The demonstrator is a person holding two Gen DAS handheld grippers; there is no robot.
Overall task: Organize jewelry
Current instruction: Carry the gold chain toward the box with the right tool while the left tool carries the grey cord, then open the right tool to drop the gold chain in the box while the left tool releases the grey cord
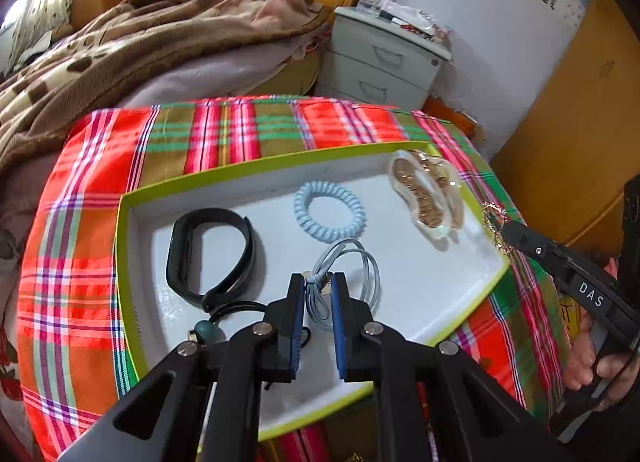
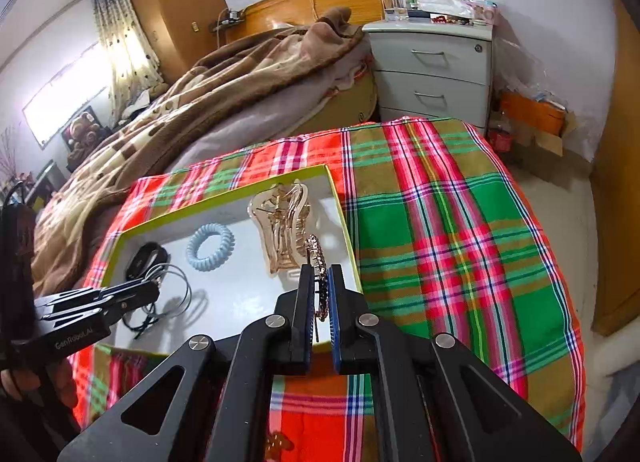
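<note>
Jewelry lies gathered in a shallow white tray [image 1: 132,246] with a lime-green rim, set on a bench covered by a red, green and orange plaid cloth [image 2: 460,230]. Inside the tray, seen from the left wrist, a black band [image 1: 208,254] rests toward the left wall, a pale blue coiled hair tie [image 1: 329,211] sits near the middle, and a gold hair claw [image 1: 428,192] lies toward the far right corner. A grey looped hair cord [image 1: 362,268] lies on the tray floor near the front, and the left gripper [image 1: 318,286] has its blue-padded fingers [image 1: 295,326] narrowed around the cord's knotted end, with a small gap between pad and cord on each side, so it is unclear whether they actually press it. A black cord with a dark green bead [image 1: 205,332] sits just left of those fingers, partly hidden by them. The right gripper [image 2: 319,276] has its fingers closed on a gold chain bracelet [image 2: 318,258], which stands on edge between the pads just over the tray's right rim, beside the hair claw. Behind the bench a bed carries a rumpled brown blanket [image 2: 192,102], and a grey two-drawer nightstand [image 2: 436,70] stands by the white wall.
</note>
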